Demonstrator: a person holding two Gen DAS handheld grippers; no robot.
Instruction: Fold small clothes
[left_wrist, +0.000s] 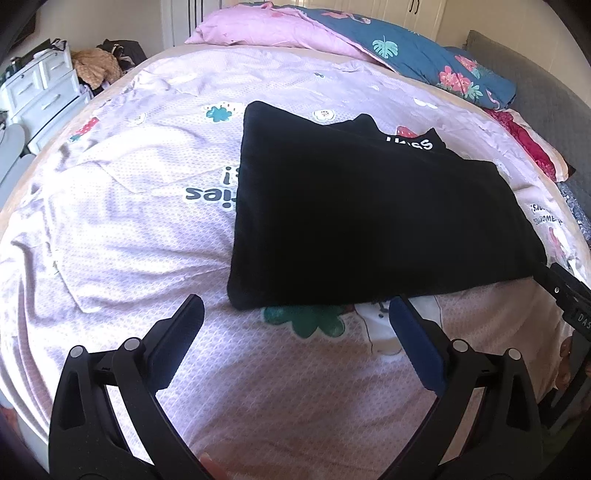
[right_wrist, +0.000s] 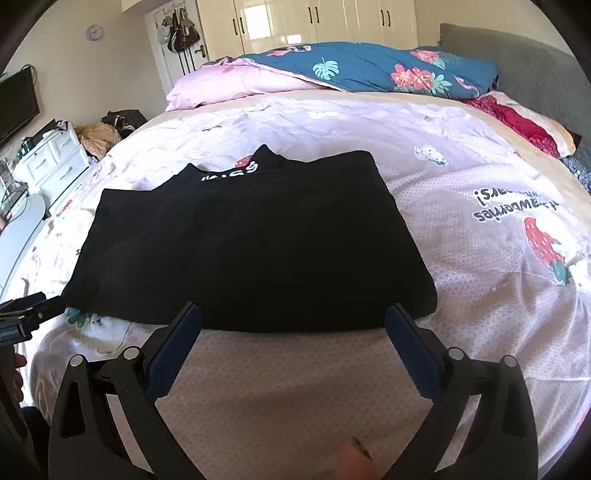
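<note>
Left wrist view: the black garment (left_wrist: 369, 218) lies folded flat on the bed (left_wrist: 129, 221), and the left gripper (left_wrist: 295, 314) sits just short of its near edge, fingers spread wide with nothing between them. The white lettering at the garment's far edge is partly covered by a fold, so it's unreadable. Right of the garment, the right gripper (left_wrist: 569, 295) is cut off by the frame.

Right wrist view: same garment (right_wrist: 251, 251); the right gripper (right_wrist: 293, 319) is at its near edge, fingers wide and empty. Left of the garment, only a piece of the left gripper (right_wrist: 26, 314) shows.
</note>
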